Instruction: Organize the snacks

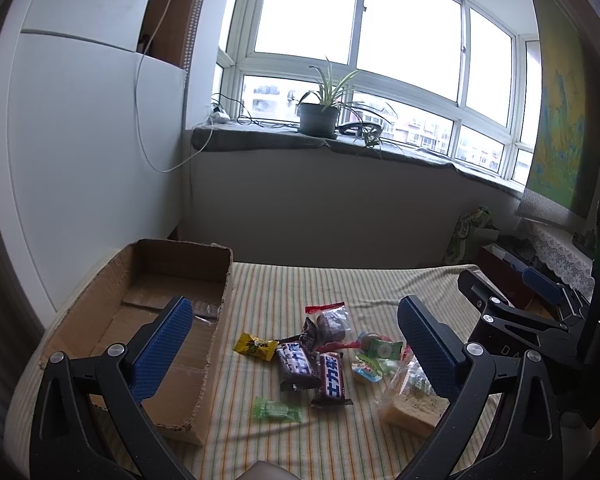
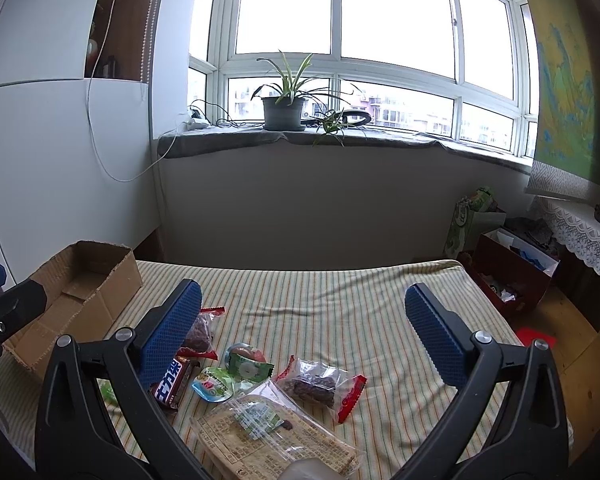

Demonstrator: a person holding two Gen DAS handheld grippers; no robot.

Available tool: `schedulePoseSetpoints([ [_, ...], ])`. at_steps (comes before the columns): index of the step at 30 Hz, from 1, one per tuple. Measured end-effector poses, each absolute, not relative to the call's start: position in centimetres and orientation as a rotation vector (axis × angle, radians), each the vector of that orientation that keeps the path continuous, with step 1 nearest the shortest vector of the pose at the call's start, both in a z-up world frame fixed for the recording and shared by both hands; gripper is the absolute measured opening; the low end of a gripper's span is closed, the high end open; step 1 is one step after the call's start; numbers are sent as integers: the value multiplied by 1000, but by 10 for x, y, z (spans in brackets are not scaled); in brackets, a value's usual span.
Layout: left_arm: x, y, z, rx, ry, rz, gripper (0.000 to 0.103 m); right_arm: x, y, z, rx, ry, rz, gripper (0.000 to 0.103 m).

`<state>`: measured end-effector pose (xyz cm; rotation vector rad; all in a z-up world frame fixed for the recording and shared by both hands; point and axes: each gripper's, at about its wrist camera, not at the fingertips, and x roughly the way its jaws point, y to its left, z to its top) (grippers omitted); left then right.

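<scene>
A pile of wrapped snacks lies on the striped cloth: two dark chocolate bars (image 1: 332,376), a yellow candy (image 1: 256,346), a green candy (image 1: 277,409), a red-edged bag of dark sweets (image 1: 331,322), green jelly cups (image 1: 376,354) and a clear-wrapped cracker pack (image 2: 276,432). An open, empty cardboard box (image 1: 148,328) stands at the left. My left gripper (image 1: 296,352) is open above the pile, its left finger over the box. My right gripper (image 2: 302,340) is open above the cracker pack and a second red-edged bag (image 2: 320,388).
The striped cloth covers the table (image 2: 340,300), which ends before a grey wall under the window. A potted plant (image 1: 318,116) stands on the sill. A red box (image 2: 512,272) and bags sit on the floor at right. The right gripper shows in the left wrist view (image 1: 536,300).
</scene>
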<state>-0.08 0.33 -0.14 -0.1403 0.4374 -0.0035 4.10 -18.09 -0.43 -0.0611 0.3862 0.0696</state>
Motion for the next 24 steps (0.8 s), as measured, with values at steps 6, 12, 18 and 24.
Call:
schedulePoseSetpoints([
  [6,-1,3,-2,-143,436,-6,102,40,-181,-4,-60,383,67,103],
  [12,0,2,-3,-140,440,-10,102,41,-181,-5,-61,390,69,103],
  [18,-1,0,-4,-139,436,-11,102,42,-181,-6,-64,387,68,103],
  [24,-2,-2,-5,-136,437,-15,102,42,-182,-7,-61,388,65,103],
])
